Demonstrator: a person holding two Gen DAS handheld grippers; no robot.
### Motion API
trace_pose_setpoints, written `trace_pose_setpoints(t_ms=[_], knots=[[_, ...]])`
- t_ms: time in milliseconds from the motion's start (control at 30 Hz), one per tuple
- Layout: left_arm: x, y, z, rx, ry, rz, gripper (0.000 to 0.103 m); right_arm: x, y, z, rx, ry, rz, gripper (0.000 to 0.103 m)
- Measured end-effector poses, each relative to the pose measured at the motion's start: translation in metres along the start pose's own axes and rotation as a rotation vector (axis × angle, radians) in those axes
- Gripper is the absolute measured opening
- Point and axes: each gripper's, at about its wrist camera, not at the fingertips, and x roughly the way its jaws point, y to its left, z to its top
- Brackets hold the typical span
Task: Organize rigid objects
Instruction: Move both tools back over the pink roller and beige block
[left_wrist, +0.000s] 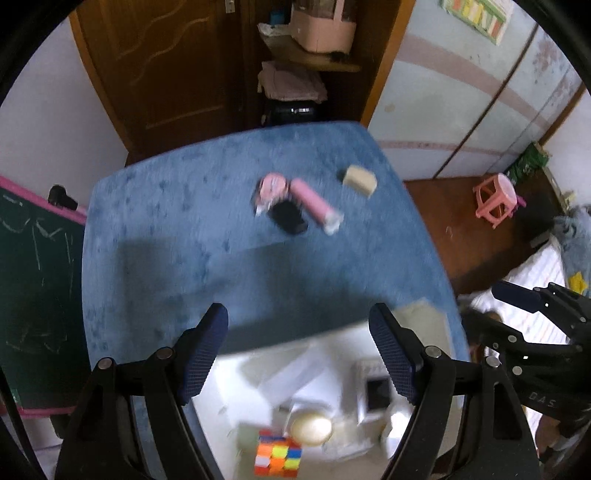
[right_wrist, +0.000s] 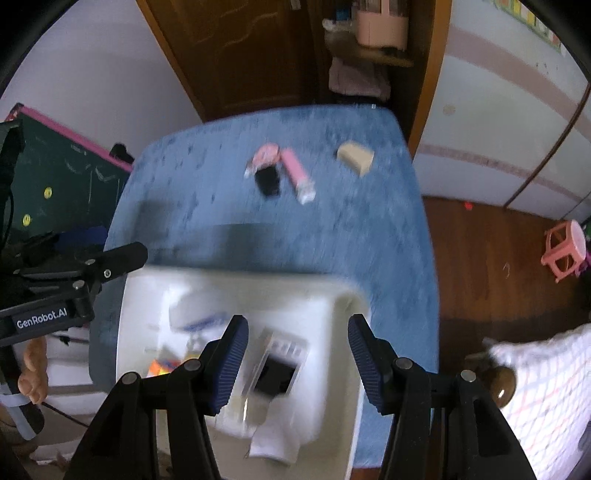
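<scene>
On the blue-covered desk (right_wrist: 229, 192), largest item first: a white plastic storage bin (right_wrist: 332, 306) sits at the near edge, directly below both claws, presumably there so sorted items drop straight in. Contents, blurred: a multicoloured puzzle cube (left_wrist: 277, 457), a round cream-coloured lid or disc (left_wrist: 311, 428), a small white box with a dark square window (right_wrist: 276, 373), some white packaging I cannot identify.

Still loose at the far end of the desk, well apart from the bin: a beige rectangular block (left_wrist: 360, 179) off alone to the right; a pink cylindrical tube with a white cap (left_wrist: 313, 205); a pink round item (left_wrist: 272, 186); a small black rectangular object (left_wrist: 288, 218). The last three lie clustered, touching or nearly so; blur prevents saying which.

Left claw (left_wrist: 299, 347): fingers spread apart, nothing between them, hanging over the bin's far rim. Right claw (right_wrist: 295, 350): fingers likewise apart and empty, above the bin interior.

Judgement: part-way through; four pieces remain to collect. The clustered three may need separating for a clean grip.
</scene>
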Motion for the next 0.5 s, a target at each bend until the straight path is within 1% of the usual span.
trace_pose_setpoints(t_ms=[133,200,267,333,400,500], knots=[[0.001,-0.004,0.04,-0.047,-0.005,0.005,0.081,-0.009,-0.018,0.043,0.009,-0.043,-0.017,0.057],[0.007,-0.005,0.059,-0.082,0.0,-0.009,0.081,-0.009,-0.032,0.07,0.038,-0.06,-0.009,0.057],[0.016,-0.006,0.073,-0.111,0.007,-0.008,0.081,-0.005,-0.044,0.089,0.075,-0.065,-0.007,0.057],[0.031,-0.007,0.084,-0.153,0.025,-0.007,0.081,0.002,-0.057,0.108,0.122,-0.067,-0.001,0.058],[0.058,-0.006,0.094,-0.215,0.072,-0.021,0.081,0.014,-0.075,0.128,0.196,-0.06,0.014,0.058],[0.095,-0.004,0.098,-0.297,0.141,-0.042,0.081,0.037,-0.1,0.147,0.301,-0.051,0.057,0.058]])
